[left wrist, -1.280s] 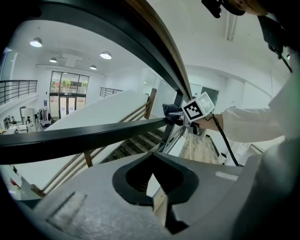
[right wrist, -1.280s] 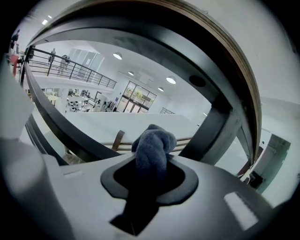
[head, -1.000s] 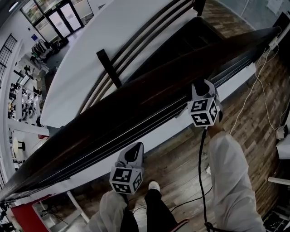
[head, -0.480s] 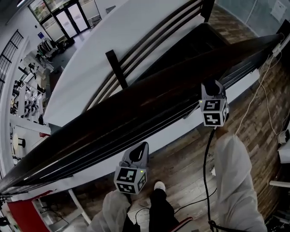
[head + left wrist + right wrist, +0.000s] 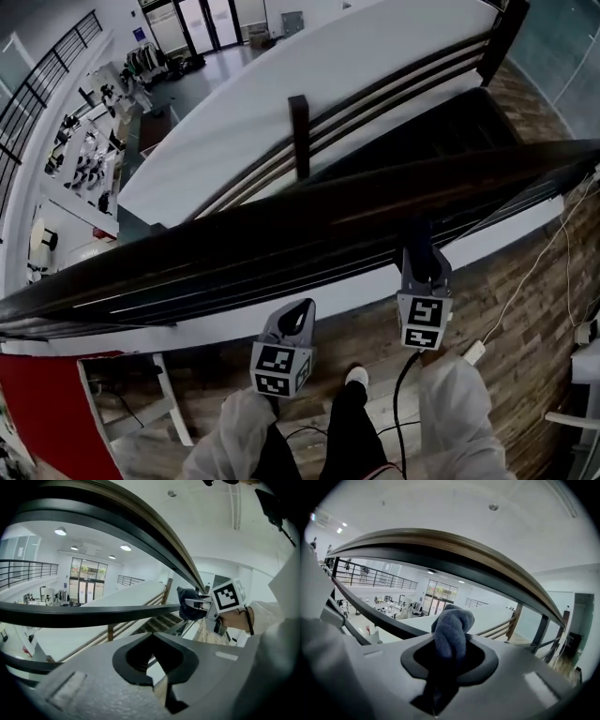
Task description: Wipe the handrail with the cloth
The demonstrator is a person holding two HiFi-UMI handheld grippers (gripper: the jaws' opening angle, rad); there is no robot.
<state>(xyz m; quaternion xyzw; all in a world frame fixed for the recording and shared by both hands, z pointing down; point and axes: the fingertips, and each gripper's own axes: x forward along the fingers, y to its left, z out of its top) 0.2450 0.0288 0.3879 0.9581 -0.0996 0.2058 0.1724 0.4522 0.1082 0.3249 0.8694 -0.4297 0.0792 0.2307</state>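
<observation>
The dark handrail crosses the head view from lower left to upper right. My right gripper is shut on a bunched dark blue cloth and holds it at the rail's near side, just under the top edge. In the right gripper view the cloth sticks up from the jaws below the curved rail. My left gripper hangs lower and to the left, off the rail, shut with nothing in it. The left gripper view shows the rail overhead, with the right gripper and cloth further along.
Beyond the rail a staircase with its own rail and a dark post drops to a lower hall. Wood floor carries white cables. The person's legs and a shoe stand below. A red panel is at the bottom left.
The head view has swung, so the rail looks more level. My right gripper with the cloth now sits lower and nearer the left gripper. The left gripper has barely moved.
</observation>
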